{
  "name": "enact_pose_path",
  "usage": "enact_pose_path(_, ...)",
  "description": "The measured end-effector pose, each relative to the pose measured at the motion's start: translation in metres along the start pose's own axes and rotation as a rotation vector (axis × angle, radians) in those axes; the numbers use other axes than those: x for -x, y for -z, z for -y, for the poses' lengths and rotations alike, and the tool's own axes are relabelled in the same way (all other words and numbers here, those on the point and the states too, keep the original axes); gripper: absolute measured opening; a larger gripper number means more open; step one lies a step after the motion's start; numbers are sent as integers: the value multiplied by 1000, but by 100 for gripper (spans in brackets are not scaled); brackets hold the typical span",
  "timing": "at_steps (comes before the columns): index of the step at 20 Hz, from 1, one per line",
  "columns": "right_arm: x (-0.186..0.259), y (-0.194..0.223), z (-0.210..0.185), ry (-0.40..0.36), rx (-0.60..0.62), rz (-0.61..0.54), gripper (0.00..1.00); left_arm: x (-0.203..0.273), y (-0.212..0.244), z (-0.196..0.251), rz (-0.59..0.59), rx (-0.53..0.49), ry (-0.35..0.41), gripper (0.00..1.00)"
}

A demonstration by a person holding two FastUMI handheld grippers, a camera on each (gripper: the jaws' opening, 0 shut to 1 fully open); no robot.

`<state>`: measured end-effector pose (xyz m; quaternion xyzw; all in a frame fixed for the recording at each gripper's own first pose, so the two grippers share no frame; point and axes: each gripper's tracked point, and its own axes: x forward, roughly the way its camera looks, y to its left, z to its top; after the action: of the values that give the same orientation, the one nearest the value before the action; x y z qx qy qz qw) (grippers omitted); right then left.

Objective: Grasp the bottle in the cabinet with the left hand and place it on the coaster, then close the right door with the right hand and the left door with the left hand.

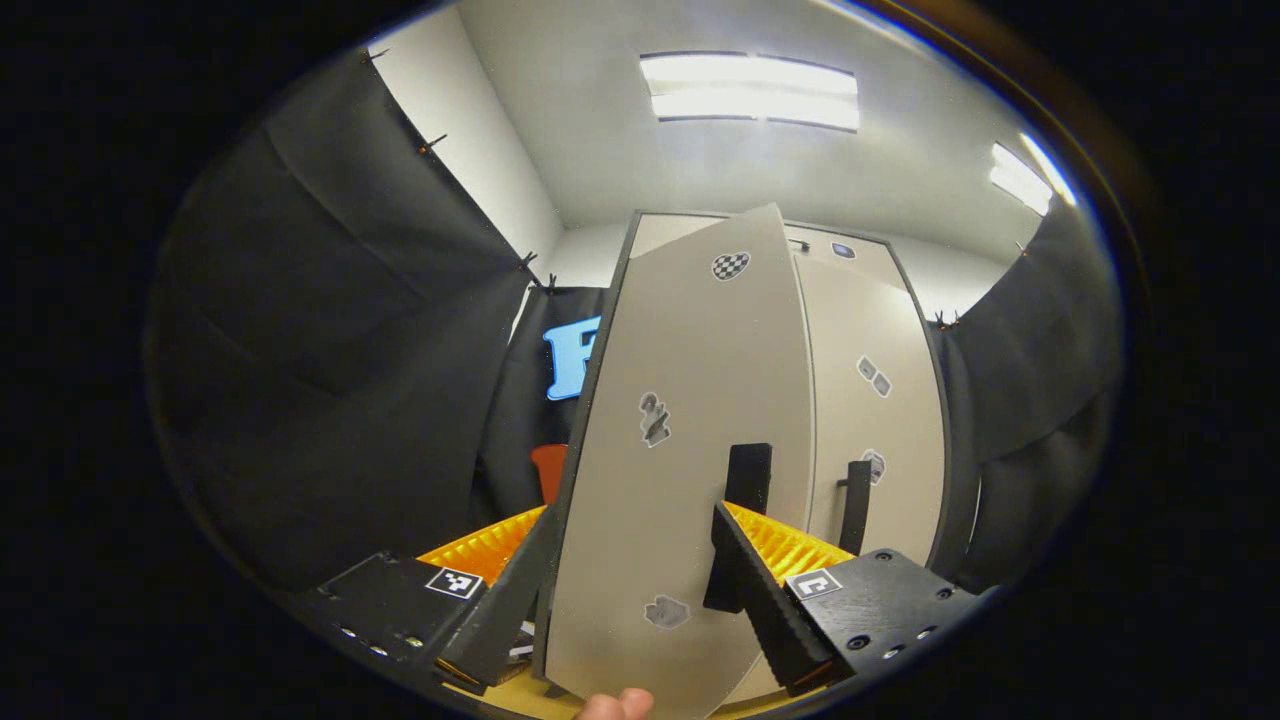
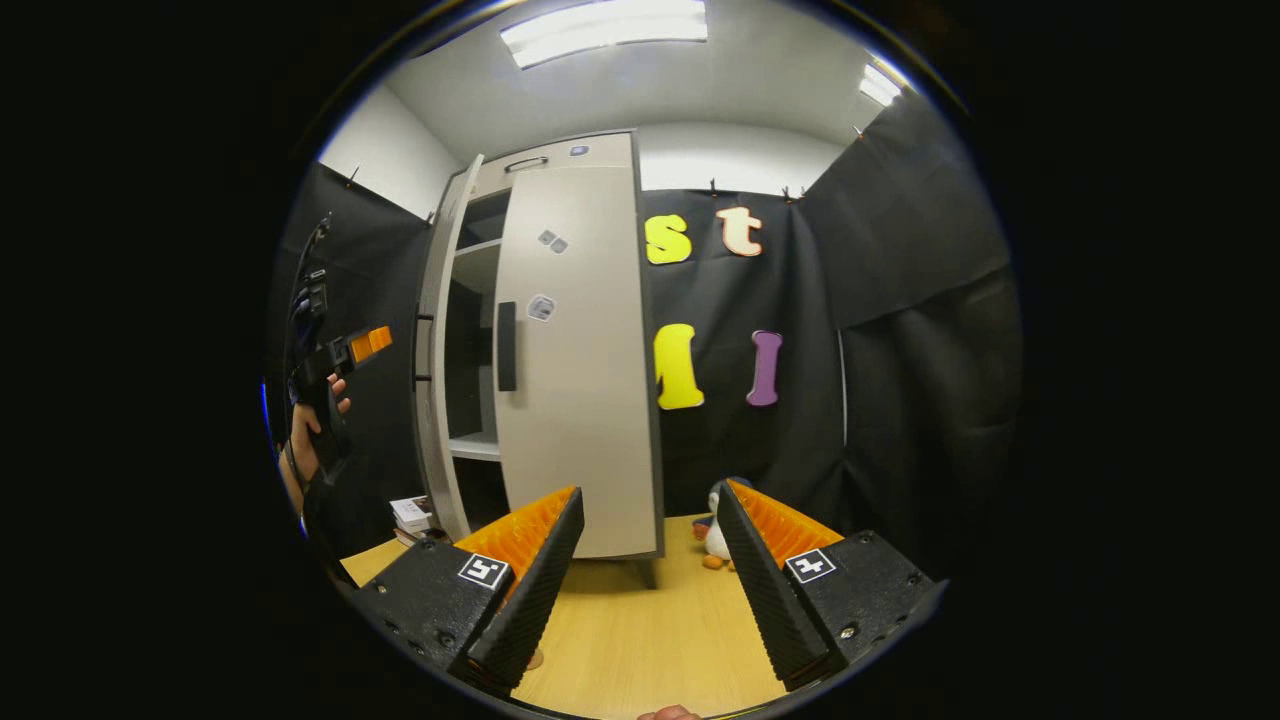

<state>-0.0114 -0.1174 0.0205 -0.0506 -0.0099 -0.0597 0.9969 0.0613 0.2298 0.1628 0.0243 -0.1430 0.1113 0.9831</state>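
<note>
The left gripper [image 1: 640, 570] is standing with its jaws spread wide, and the edge of the left door [image 1: 690, 420] is passing up between the two fingers; whether either finger is touching the panel cannot be told, so the gripper is released and grasping nothing. In the left gripper view the left door is standing ajar, swung out toward the camera, with its dark handle [image 1: 745, 500] at about 6 o'clock on the panel. The right door [image 1: 875, 420] is lying at 3 o'clock from it, flush against the cabinet [image 1: 700, 225], with its own handle [image 1: 855, 505] near the inner edge. In the right gripper view the right gripper [image 2: 650, 575] is also standing released, jaws apart above the wooden tabletop [image 2: 640, 630], holding nothing. There the closed right door [image 2: 580, 380] is facing the camera, and the left door [image 2: 435, 380] is angling outward at 9 o'clock, exposing the shelves [image 2: 475, 445]. The left gripper [image 2: 345, 355] is showing at 9 o'clock, held by a hand [image 2: 305, 430]. A small toy [image 2: 715, 535] is sitting on the tabletop at 3 o'clock from the cabinet foot. The bottle's location cannot be told.
</note>
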Motion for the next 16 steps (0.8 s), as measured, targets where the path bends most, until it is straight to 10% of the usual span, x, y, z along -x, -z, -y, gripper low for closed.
enact_pose_path(16,-10,14,-41,-125,-5,-60,83,96,95,7,-366,-41,-13,95)
